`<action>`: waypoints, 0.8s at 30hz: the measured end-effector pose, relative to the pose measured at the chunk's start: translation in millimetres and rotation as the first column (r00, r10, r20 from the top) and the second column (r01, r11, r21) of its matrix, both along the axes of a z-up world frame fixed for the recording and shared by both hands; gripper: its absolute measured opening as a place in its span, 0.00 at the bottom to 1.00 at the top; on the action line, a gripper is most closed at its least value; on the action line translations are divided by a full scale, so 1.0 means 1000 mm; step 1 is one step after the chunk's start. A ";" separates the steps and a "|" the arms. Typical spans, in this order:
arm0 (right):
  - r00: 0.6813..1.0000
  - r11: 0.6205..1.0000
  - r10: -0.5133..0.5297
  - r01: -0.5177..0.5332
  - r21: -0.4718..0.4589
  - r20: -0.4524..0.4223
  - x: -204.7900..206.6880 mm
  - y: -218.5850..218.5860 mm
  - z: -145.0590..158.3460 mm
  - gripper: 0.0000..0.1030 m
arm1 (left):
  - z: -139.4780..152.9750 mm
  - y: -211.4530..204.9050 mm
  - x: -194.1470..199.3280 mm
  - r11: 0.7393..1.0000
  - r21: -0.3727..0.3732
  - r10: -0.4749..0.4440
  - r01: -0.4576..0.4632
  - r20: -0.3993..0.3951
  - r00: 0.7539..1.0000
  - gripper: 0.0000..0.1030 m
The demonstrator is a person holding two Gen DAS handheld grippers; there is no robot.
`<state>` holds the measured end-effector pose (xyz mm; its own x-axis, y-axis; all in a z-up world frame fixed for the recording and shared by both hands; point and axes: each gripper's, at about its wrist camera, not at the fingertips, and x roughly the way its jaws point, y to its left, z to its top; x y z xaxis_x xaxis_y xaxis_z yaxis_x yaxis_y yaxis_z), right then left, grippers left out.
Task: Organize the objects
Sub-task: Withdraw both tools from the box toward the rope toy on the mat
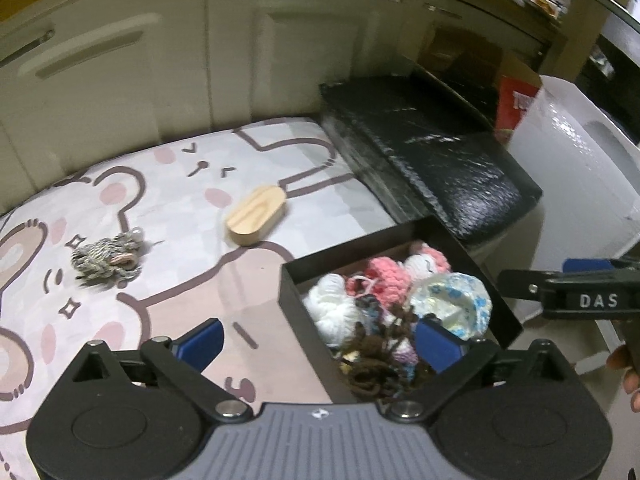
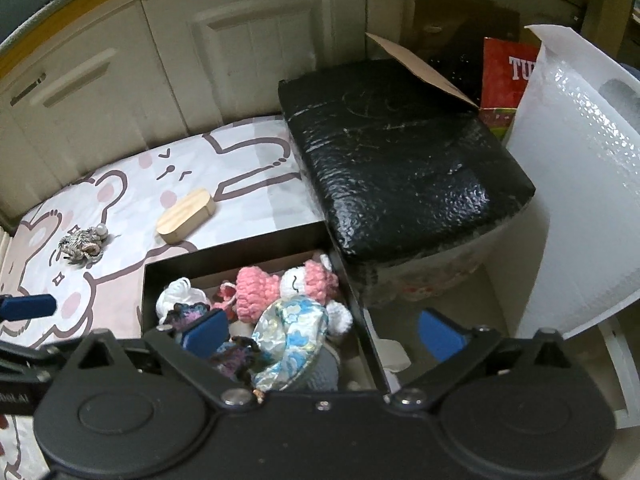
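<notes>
I see the black box (image 2: 244,264) at the mat's (image 1: 172,184) near right corner, already crowded with crocheted toys (image 2: 256,292) and a floral pouch (image 2: 292,336). Left to sort, I judge: the wooden block (image 1: 256,216) mid-mat and the grey yarn bundle (image 1: 106,258) toward its left edge. My left gripper (image 1: 316,338) and right gripper (image 2: 324,334) both hang spread wide, holding nothing. A black wrapped bundle (image 2: 404,152) crowds the box's far side.

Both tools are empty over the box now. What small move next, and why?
Probably swing the left tool toward the grey striped scrunchie on the cartoon mat. Both tools stand open and empty, the black box already holds the crocheted items, and the scrunchie and wooden block still lie outside it.
</notes>
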<state>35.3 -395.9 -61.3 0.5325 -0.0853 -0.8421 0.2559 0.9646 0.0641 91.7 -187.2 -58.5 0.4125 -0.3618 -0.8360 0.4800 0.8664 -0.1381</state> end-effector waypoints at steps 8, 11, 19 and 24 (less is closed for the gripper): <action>1.000 1.000 -0.018 0.018 0.015 0.020 -0.002 -0.004 -0.004 1.00 | -0.001 0.017 0.008 0.996 0.000 0.084 -0.084 0.013 0.996 1.00; 0.999 1.000 -0.022 0.021 0.010 0.026 -0.003 -0.004 -0.004 1.00 | -0.003 0.020 0.009 0.995 0.013 0.099 -0.099 0.024 0.995 1.00; 0.999 1.000 0.000 0.000 0.003 0.043 -0.001 0.002 -0.003 1.00 | -0.006 0.029 0.014 0.991 0.014 0.134 -0.134 0.023 0.991 1.00; 0.999 1.000 -0.001 0.001 0.004 0.045 0.001 0.004 -0.005 1.00 | -0.006 0.036 0.017 0.986 0.014 0.164 -0.165 0.033 0.986 1.00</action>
